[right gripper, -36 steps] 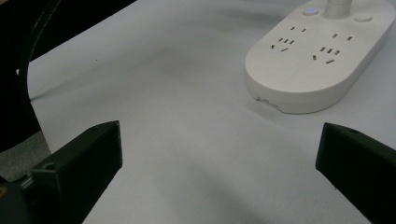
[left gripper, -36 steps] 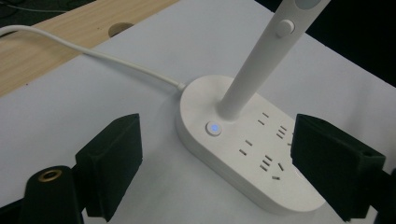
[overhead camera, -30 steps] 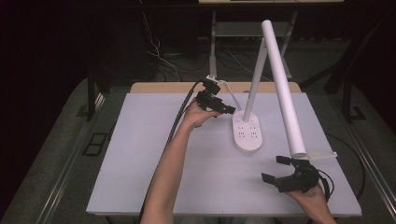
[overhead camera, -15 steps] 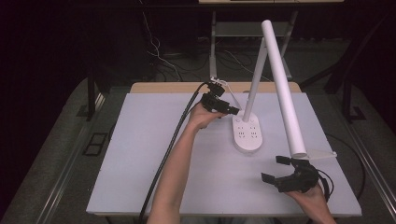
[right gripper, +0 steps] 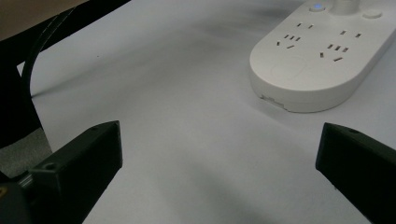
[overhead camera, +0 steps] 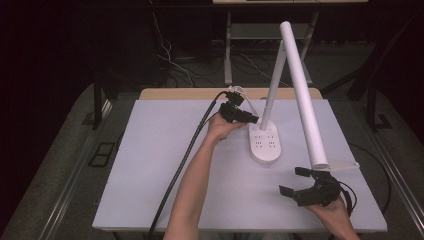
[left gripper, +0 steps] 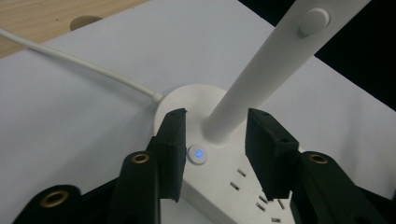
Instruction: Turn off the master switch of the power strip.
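Jaws of the left gripper stand apart over the white lamp base, one on each side of its stem, with a lit blue button just beside the left jaw.

From the base, a white cord runs toward 10 o'clock across the pale table. The lamp head slants down toward 5 o'clock. Below its tip the right gripper hovers with jaws wide apart, holding nothing.

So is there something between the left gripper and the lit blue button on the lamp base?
Nothing visible. The left gripper is open above the base, and the blue button lies bare between its jaws, beside the stem.
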The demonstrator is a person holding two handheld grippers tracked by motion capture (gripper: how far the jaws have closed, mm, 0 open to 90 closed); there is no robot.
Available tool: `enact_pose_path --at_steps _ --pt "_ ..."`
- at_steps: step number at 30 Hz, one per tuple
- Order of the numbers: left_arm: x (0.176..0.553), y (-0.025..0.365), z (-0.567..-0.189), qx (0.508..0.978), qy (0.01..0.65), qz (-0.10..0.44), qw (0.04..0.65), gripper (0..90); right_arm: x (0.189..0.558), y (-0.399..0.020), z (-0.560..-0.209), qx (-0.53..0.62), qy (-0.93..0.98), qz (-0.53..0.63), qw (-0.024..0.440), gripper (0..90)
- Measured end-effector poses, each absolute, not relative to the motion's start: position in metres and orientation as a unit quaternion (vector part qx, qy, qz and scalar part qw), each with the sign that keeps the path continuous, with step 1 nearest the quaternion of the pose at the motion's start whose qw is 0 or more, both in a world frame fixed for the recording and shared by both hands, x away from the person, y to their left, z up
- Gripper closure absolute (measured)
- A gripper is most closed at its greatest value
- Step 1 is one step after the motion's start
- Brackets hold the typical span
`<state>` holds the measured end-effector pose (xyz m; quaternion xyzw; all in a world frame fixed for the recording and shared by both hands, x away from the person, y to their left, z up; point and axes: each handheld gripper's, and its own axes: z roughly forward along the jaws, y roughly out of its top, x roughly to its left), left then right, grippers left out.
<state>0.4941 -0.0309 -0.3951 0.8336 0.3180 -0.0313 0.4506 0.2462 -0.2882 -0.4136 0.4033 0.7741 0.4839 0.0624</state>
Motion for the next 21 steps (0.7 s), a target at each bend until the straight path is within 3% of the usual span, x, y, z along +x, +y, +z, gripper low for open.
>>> enact_pose_path --at_steps 9,21 --pt "0.496 -0.037 -0.405 0.832 0.318 -0.034 0.453 64.2 0.246 -0.288 -0.414 0.403 0.775 0.483 0.061 0.0" --pt "0.496 -0.044 -0.418 0.837 0.324 -0.034 0.44 82.5 0.246 -0.289 -0.414 0.403 0.775 0.483 0.062 0.0"
